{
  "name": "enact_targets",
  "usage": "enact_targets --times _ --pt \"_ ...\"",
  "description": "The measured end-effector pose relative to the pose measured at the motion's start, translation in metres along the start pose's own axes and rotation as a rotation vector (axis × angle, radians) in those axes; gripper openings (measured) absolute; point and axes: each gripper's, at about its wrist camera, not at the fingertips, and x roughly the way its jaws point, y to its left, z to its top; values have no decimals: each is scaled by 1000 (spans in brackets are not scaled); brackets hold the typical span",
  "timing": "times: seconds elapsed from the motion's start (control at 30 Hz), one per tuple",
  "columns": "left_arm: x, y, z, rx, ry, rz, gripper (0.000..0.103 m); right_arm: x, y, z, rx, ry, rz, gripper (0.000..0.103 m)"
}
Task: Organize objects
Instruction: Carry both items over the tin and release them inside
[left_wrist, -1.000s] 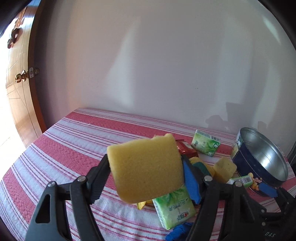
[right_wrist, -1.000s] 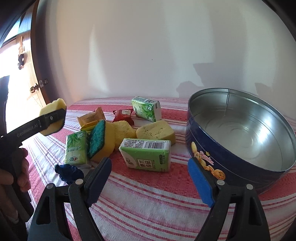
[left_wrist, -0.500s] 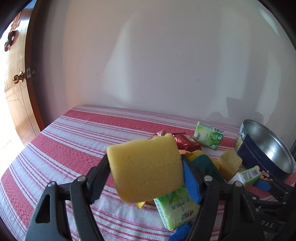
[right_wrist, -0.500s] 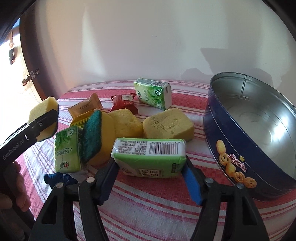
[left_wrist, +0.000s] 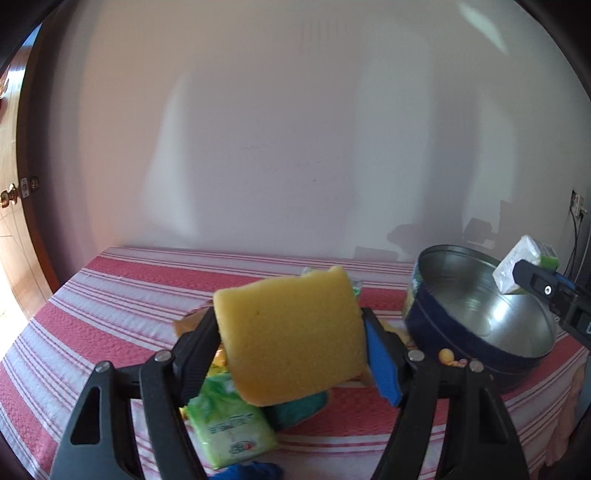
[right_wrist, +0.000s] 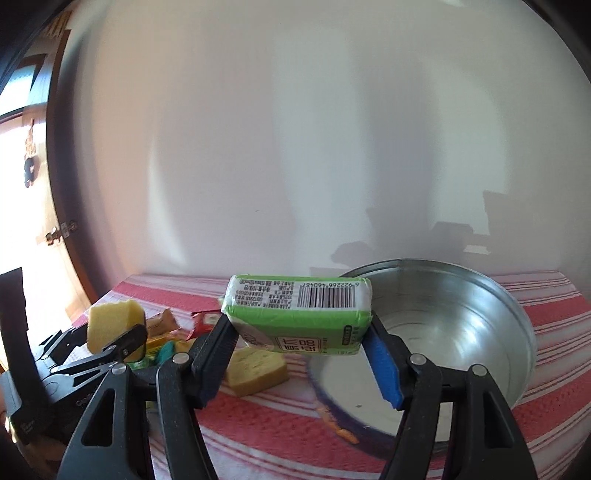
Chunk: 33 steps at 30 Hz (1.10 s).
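Observation:
My left gripper (left_wrist: 288, 332) is shut on a yellow sponge (left_wrist: 291, 332) and holds it above the pile of objects; it also shows in the right wrist view (right_wrist: 110, 326). My right gripper (right_wrist: 299, 332) is shut on a green tissue pack (right_wrist: 299, 314), lifted at the near left rim of the round blue cookie tin (right_wrist: 461, 328). In the left wrist view the pack (left_wrist: 524, 267) hangs over the tin's (left_wrist: 476, 325) far right rim. The tin holds nothing that I can see.
On the red-and-white striped cloth (left_wrist: 110, 306) lie another green tissue pack (left_wrist: 229, 428), a green-backed sponge (left_wrist: 299, 406), a yellow sponge (right_wrist: 255, 371), snack packets (right_wrist: 162, 321) and a blue object (left_wrist: 251, 472). A white wall stands behind; a wooden door (left_wrist: 11, 229) is at left.
My right gripper closed on the green tissue pack, lifted it off the cloth and carried it right to the tin. My left gripper, still holding the sponge, turned right toward the tin.

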Motion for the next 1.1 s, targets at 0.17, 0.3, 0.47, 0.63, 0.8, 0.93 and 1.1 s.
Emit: enact_targets --times 0.17,0.3,0.47,0.63,0.8,0.93,1.1 --pt "13 -55 8 46 -2 -63 74 2 -57 3 21 9 -133 69" --pt "23 -98 14 85 -5 -120 74 11 -92 4 41 45 -209 69" --pt "40 -146 16 137 9 -164 74 25 -112 0 35 79 -263 69" --pt "59 -175 10 156 44 -163 74 33 -119 -4 14 117 -266 69" --pt "71 -182 2 162 87 -158 74 28 -122 -8 -3 136 -269 69" --pt "81 -186 1 174 111 -147 75 36 -119 -13 -29 158 -274 69" --pt "73 -183 5 168 111 -125 82 43 -128 -16 -3 185 -264 71"
